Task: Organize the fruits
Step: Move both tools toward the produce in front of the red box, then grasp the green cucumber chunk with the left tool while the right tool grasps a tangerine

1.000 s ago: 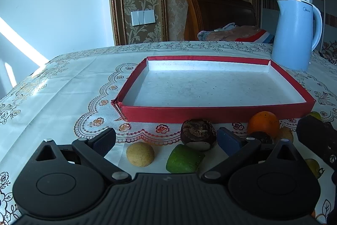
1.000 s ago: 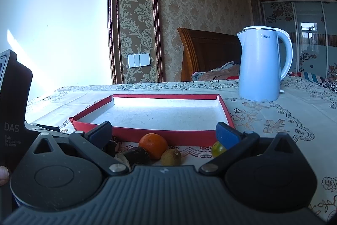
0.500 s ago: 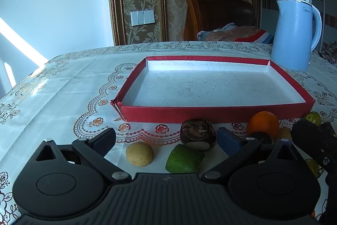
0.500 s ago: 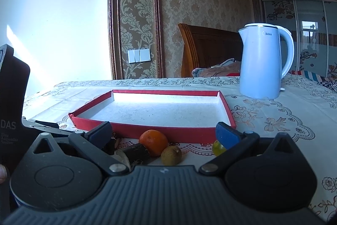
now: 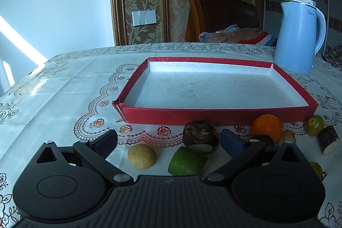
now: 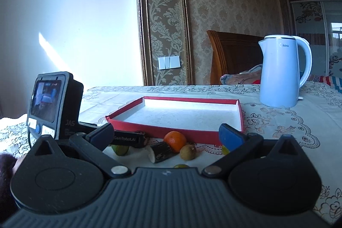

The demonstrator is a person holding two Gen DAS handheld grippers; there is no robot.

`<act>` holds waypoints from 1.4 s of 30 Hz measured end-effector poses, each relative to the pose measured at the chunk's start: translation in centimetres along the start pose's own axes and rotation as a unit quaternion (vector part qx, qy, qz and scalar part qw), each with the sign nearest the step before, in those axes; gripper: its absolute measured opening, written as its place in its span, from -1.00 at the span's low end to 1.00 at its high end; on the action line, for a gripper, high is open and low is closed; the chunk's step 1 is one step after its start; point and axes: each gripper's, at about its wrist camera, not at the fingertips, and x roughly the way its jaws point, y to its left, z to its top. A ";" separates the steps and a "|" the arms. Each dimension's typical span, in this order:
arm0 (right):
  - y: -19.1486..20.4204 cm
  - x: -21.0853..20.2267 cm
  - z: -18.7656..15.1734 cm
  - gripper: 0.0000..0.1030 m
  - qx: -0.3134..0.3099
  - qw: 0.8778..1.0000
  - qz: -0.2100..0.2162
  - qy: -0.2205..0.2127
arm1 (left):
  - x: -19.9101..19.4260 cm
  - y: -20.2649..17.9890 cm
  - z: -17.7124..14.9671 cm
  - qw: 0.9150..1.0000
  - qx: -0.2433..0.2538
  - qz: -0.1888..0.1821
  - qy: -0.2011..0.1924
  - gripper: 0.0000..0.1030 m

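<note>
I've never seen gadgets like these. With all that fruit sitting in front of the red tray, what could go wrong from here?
The fruits lie crowded: the orange has small pieces tight beside it, so an open gripper closing there might bump or roll a neighbour.

The round yellow fruit could roll away if nudged.

The red tray is light-looking with a split front corner; a fruit dragged over its wall may push it toward the kettle.

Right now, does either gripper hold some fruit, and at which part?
Nothing is held. The left gripper and the right gripper are both open, with the fruits lying on the tablecloth before the red tray.
</note>
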 end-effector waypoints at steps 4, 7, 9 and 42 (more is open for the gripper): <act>0.8 -1.1 -1.5 1.00 -0.008 0.999 0.020 0.024 | 0.0 0.0 0.0 1.000 -0.002 0.000 0.000 1.00; 1.8 -0.9 -2.3 1.00 -0.026 0.998 0.026 0.041 | -0.1 0.2 0.0 1.000 -0.009 0.000 -0.006 1.00; 2.3 -0.6 -2.7 0.88 -0.030 0.998 0.033 0.052 | -0.2 0.5 0.1 1.000 -0.016 0.000 -0.006 1.00; 2.2 4.2 -3.8 -0.27 -0.005 0.992 0.049 0.119 | -2.4 3.3 -0.9 1.000 -0.003 -0.022 0.009 1.00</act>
